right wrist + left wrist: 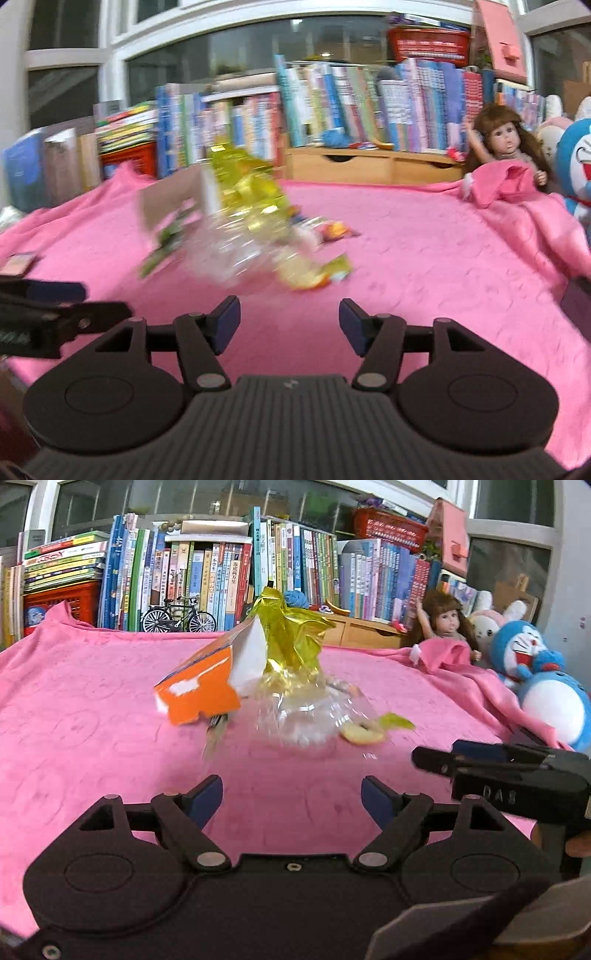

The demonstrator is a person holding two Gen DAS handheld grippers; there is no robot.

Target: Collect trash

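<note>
A heap of trash lies mid-way across the pink cloth (92,709). In it are an orange and white torn carton (207,690), a crumpled yellow foil wrapper (291,635), a clear crushed plastic bottle (310,716) and a pale apple slice (364,733). My left gripper (291,799) hovers open just short of the heap, nothing between its fingers. The right wrist view is blurred: the yellow wrapper (247,188), the clear plastic bottle (232,254) and small colourful wrappers (325,273) sit ahead of my open right gripper (290,323). The right gripper (498,771) also shows at the right of the left wrist view.
A long row of books (221,572) and a toy bicycle (179,616) line the back. A doll (447,624) and blue plush toys (532,664) sit at the right, with a wooden drawer box (354,166) behind. A small flat card (18,262) lies at left.
</note>
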